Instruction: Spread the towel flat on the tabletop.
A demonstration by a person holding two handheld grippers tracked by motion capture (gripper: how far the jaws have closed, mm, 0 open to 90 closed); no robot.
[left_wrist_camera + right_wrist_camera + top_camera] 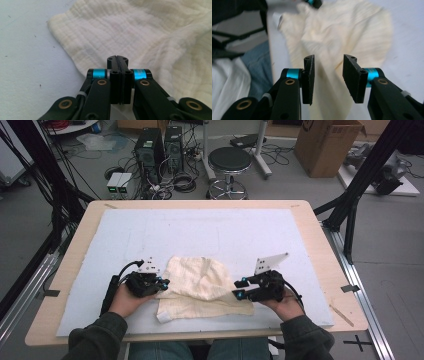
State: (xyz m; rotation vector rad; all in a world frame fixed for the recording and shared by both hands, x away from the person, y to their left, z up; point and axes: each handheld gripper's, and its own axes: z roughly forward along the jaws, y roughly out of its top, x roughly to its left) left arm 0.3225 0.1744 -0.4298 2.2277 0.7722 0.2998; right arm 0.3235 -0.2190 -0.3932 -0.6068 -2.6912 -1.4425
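Cloth partly folded, both grippers at its edges

The cream cloth [200,287] lies rumpled on the counter's pale mat [125,235], near the person's edge, with uneven layers (no tidy fold yet, as I judge it). The left gripper [117,62], at the cloth's left edge, has its fingers clenched together with no fabric visibly between them. The right gripper [328,75], at the cloth's right edge, has its fingers released and spread above the fabric; gripping and squaring remain.
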